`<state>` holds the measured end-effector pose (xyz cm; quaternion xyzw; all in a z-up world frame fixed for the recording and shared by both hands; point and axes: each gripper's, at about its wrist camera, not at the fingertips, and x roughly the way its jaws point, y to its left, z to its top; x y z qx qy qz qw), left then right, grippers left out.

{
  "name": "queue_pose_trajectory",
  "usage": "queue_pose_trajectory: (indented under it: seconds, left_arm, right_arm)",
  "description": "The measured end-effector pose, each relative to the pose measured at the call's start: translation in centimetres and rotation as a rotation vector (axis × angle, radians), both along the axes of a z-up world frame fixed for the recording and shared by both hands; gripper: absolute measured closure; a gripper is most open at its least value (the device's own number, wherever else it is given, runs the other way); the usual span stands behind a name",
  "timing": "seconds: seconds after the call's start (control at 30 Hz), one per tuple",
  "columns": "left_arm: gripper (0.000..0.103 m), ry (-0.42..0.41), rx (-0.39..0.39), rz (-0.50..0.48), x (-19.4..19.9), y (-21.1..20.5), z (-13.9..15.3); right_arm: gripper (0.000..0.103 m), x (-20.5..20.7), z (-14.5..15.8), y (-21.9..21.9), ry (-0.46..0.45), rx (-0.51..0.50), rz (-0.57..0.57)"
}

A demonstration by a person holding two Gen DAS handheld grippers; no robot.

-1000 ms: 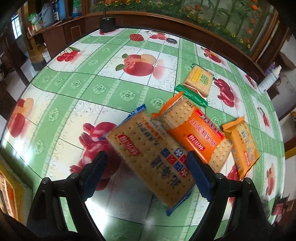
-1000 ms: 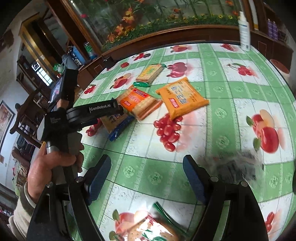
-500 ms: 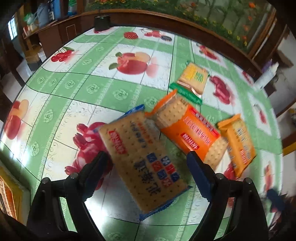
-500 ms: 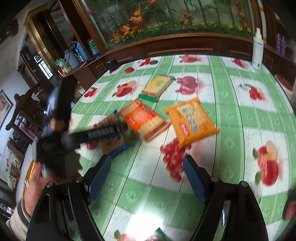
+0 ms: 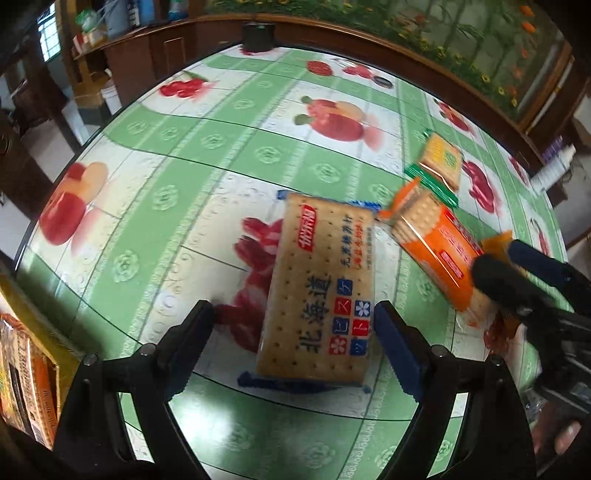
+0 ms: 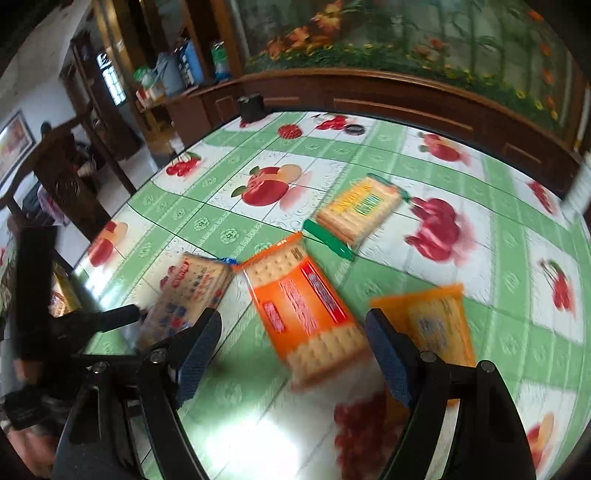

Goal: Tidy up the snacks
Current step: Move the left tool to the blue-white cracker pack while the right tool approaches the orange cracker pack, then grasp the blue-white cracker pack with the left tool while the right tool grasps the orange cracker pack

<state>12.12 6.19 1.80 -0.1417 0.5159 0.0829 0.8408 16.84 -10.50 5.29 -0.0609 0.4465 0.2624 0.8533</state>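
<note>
Around the snacks, the table wears a glossy green and white cloth printed with apples, cherries and other fruit, and a dark wooden ledge with painted flowers runs along its far edge. Near that far edge sit a black box and a small dark ring. At the lower left of the left wrist view a yellow carton shows part of its side.

4 cracker packs lie flat on the cloth. The blue-trimmed pack lies lengthwise between the fingers of the left gripper, whose jaws stand wide with the right pad just beside the pack's edge and the left pad well apart from it; whether any pad touches it I cannot tell. The red-and-orange pack lies just beside the blue-trimmed one, its corner meeting that pack's far end. It sits between the spread fingers of the right gripper, jaws wide and clamped on nothing. The yellow-orange pack lies partly behind that gripper's right finger. The green-trimmed pack lies farther off, near the red-and-orange one, with nothing over it
</note>
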Motion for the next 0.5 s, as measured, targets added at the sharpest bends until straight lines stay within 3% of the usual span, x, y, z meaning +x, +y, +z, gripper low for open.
queue_pose_trajectory:
  seconds: [0.2, 0.33, 0.4, 0.47, 0.5]
  left_arm:
    - [0.015, 0.001, 0.001, 0.032, 0.8, 1.1, -0.2]
    - [0.015, 0.007, 0.049, 0.029, 1.5, 0.8, -0.4]
    - [0.015, 0.01, 0.073, 0.02, 1.8, 0.7, -0.5]
    - [0.015, 0.013, 0.087, 0.013, 2.0, 0.6, -0.5]
    - [0.015, 0.006, 0.088, 0.013, 2.1, 0.6, -0.6]
  right_arm:
    - [0.023, 1.7, -1.5, 1.6, 0.011, -0.071, 0.084]
    - [0.023, 2.3, -2.6, 1.6, 0.039, -0.087, 0.095]
    - [0.027, 2.7, -3.2, 1.5, 0.077, -0.063, 0.084]
    - [0.043, 2.5, -3.3, 1.6, 0.064, -0.071, 0.085]
    - [0.044, 2.2, -3.2, 1.8, 0.055, -0.082, 0.089]
